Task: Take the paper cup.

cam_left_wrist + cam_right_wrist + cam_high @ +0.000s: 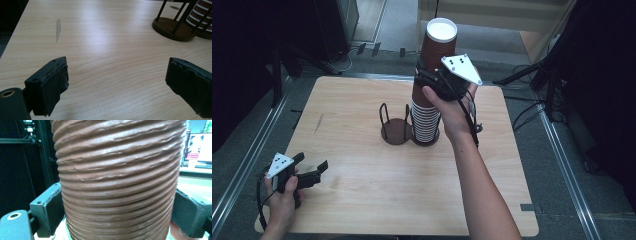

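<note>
Fingers (53,205) of the raised right hand (447,107) apparently clamp the top cup (438,47); left fingers (51,86) rest open, empty.

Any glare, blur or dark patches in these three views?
High view: surroundings nearly black, table evenly lit. Left gripper view: broad sheen on the wood, the near black pads soft. Right gripper view: brown ribbed cup very close, slightly soft; left background dark, bright screen at right blown out.
</note>
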{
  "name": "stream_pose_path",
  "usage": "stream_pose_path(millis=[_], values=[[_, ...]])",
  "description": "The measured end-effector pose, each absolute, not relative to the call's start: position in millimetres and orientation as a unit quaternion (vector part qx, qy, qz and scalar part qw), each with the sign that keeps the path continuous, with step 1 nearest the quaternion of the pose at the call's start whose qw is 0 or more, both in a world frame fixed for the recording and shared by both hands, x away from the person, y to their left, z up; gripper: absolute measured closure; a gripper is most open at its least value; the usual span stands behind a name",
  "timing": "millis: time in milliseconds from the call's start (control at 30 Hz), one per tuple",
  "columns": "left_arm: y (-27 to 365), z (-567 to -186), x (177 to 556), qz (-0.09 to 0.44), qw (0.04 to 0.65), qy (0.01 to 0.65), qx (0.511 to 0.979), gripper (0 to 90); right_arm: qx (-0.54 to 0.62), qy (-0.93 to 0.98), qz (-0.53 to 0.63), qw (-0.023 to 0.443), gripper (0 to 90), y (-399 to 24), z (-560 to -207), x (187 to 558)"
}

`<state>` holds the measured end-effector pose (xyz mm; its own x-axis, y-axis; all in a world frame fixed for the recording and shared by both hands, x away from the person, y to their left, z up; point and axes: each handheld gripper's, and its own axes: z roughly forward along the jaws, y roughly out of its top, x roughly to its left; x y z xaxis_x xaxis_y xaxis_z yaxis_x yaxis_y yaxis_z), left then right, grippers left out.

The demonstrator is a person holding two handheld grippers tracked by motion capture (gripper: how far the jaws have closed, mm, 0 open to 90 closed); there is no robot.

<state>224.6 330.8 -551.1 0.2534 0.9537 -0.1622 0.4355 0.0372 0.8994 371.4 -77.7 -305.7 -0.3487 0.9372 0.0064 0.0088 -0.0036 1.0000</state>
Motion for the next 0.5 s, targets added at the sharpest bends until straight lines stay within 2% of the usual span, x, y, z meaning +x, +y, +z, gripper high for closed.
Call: stream_pose_path(millis=[500], values=[[330.5, -551.0, 224.6, 0.278, 0.468, 0.547, 0.636, 5.3, 0.419, 0.567, 0.573, 0.418, 10.0, -107.9, -305.3, 365.6]])
